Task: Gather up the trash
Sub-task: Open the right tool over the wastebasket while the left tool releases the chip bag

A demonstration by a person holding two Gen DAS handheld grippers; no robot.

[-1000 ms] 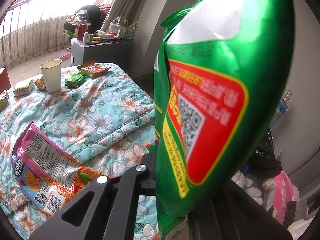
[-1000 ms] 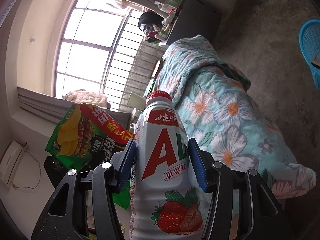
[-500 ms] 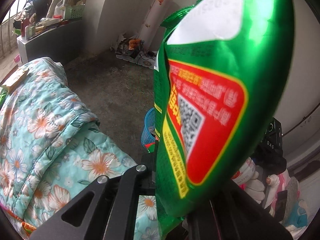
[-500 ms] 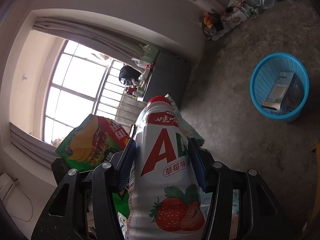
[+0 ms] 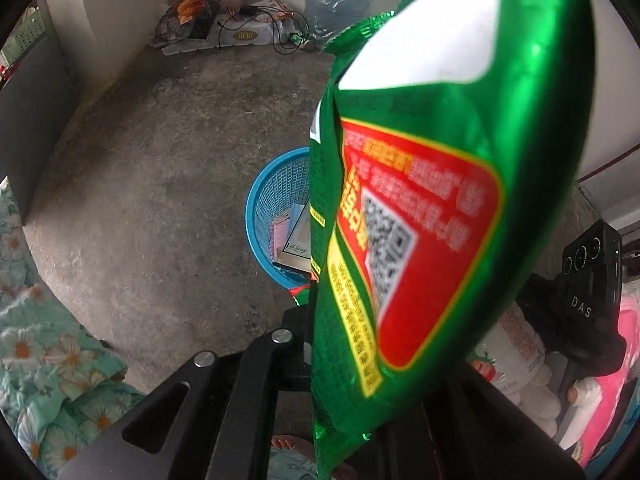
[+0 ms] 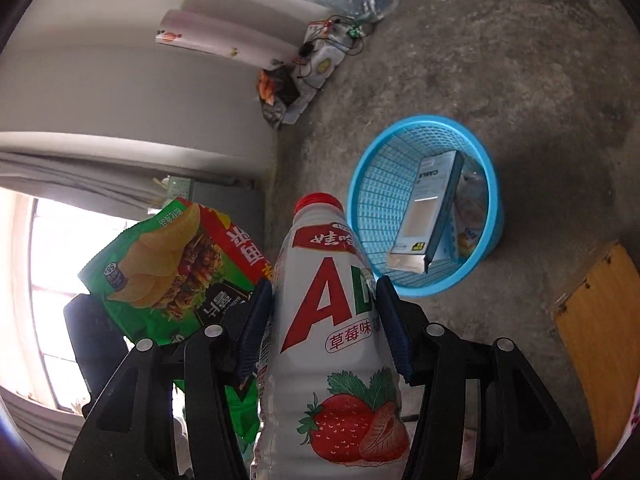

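Carrying the green chip bag point(image 5: 420, 220) pinched in my left gripper point(image 5: 320, 368) and the strawberry milk bottle point(image 6: 332, 320) clamped in my right gripper point(image 6: 324, 328), I'm centring both above the blue basket point(image 6: 360, 184) before releasing.

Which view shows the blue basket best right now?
The right wrist view: the blue basket shows whole on the floor, rim and contents visible, including a box. In the left wrist view the green chip bag hides the right part of it.
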